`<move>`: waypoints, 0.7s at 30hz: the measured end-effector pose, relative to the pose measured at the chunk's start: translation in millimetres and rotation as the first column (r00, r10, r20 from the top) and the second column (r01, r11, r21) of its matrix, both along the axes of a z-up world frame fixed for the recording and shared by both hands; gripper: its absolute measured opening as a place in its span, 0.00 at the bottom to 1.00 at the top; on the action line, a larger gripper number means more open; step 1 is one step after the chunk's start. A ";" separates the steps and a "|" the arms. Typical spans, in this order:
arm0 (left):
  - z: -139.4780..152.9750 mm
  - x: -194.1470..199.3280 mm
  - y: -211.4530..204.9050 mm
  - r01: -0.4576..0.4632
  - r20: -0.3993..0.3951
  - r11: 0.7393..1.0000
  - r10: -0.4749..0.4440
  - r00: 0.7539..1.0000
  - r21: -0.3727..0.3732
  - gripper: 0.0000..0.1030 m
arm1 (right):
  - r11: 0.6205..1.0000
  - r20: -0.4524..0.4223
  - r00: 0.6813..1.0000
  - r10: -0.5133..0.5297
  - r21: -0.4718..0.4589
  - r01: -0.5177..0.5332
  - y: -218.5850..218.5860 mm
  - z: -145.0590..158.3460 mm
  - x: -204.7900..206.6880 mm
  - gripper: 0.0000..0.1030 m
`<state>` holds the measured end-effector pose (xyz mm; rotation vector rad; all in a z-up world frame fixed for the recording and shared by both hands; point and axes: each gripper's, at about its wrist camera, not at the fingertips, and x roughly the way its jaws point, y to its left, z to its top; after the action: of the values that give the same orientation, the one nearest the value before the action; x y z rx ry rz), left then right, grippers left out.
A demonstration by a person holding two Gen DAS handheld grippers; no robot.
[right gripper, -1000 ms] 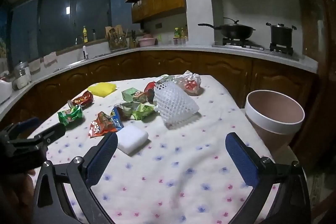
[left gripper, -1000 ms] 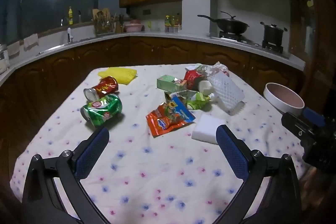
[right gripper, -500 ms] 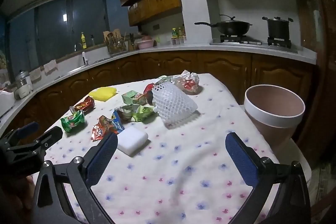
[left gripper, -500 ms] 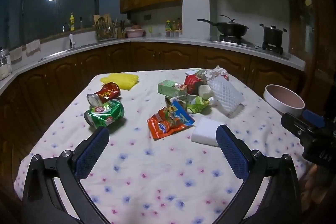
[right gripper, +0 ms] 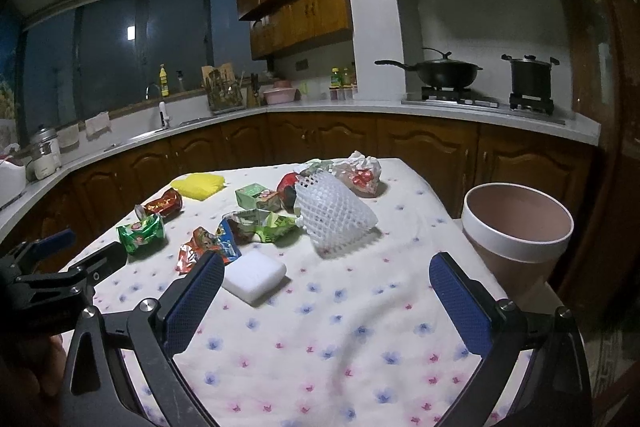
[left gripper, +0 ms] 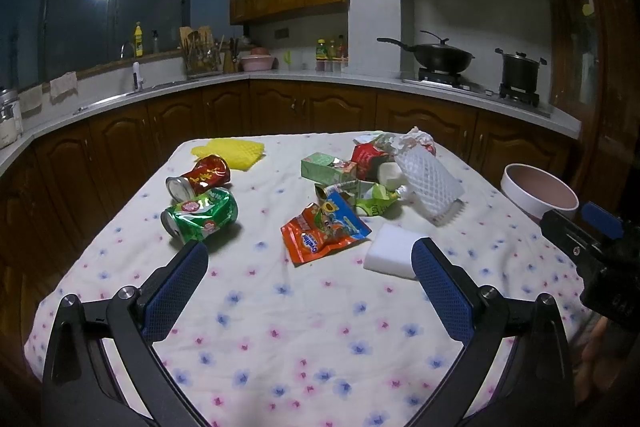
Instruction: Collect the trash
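Both tongs have drawn back a little and risen since a second ago, so the trash sits farther from the cameras and lower in both views, while nothing on the table has shifted. The trash lies scattered over the far half of the flowered table: a crushed green can touching a red can, an orange snack wrapper beside a green wrapper, a white foam net, a small green carton, and a white block nearest the cameras (a yellow cloth rests at the far left edge). The left tongs hover spread wide over bare cloth, holding nothing. The right tongs are likewise spread and empty, with the white block just beyond the left finger. A white bin stands just off the table's right side.
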<state>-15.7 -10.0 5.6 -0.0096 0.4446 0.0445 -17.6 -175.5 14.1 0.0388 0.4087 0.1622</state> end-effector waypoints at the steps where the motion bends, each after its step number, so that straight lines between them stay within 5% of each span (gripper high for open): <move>1: -0.1 0.6 -0.6 0.000 0.000 1.000 0.000 1.000 -0.001 1.00 | 1.000 -0.002 1.000 -0.002 -0.001 0.002 0.6 0.4 -0.1 1.00; 21: 0.3 -4.2 -0.2 0.013 0.006 1.000 -0.013 1.000 -0.003 1.00 | 1.000 0.002 1.000 -0.015 -0.007 0.015 -3.7 3.5 -0.4 1.00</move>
<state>-19.8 -10.2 5.8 -0.0101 0.4386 0.0314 -18.0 -179.2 17.6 0.0346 0.4068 0.1461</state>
